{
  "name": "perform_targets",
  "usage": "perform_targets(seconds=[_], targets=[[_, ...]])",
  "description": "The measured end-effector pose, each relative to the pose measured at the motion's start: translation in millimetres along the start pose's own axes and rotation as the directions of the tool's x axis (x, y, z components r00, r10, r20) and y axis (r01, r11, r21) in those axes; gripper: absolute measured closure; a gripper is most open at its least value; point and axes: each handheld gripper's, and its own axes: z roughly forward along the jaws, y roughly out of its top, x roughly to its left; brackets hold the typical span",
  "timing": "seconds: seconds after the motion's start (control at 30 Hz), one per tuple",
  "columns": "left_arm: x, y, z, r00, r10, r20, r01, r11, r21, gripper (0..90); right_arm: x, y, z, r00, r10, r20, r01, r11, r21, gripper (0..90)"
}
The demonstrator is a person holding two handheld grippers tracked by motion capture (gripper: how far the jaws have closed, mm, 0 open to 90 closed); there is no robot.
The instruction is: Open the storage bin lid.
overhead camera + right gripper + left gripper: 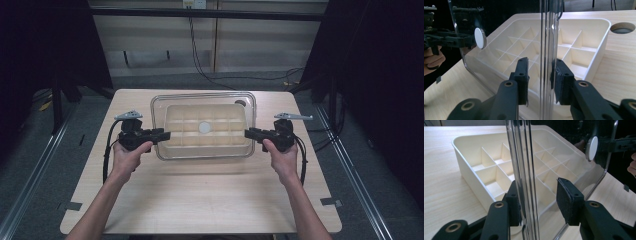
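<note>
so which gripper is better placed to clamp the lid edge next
Right. The right gripper has its pads nearly touching both faces of the clear lid edge. The left gripper also straddles it, but one pad stands well off.

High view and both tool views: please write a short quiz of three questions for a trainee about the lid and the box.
1. True or false: the clear lid lies flat and closed on the cream box.
2. What colour is the round knob on the lid? A) white B) red C) black
3. What stands between the jaws of the left tool and of the right tool?

Key:
1. False: it stands upright over the box, with its knob towards the person.
2. A
3. An edge of the clear lid, one end for each tool.
</note>
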Motion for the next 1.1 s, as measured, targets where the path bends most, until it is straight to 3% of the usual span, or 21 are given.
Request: perform_targets(seconds=[0.3, 0.63, 1.1], targets=[[-9.3, -3.2, -8.7, 0.9998, 0.02, 0.003, -0.02, 0.9997, 0.01, 57.8, 10.0, -7.8, -9.8, 0.9999, -0.01, 0.006, 0.01, 0.999, -0.031, 67.9], [-12.6, -8.5, -18.3, 0.9992, 0.039, 0.007, -0.039, 0.9992, 0.011, 58.0, 19.7, -13.2, -13.0, 0.9999, -0.013, 0.0, 0.013, 1.0, -0.026, 68.0], [-25.6, -19.4, -24.9, 0.9991, 0.043, 0.002, -0.043, 0.9975, 0.056, 58.1, 25.2, -29.5, -22.2, 0.9999, 0.0, -0.014, 0.0, 1.0, 0.016, 68.4]])
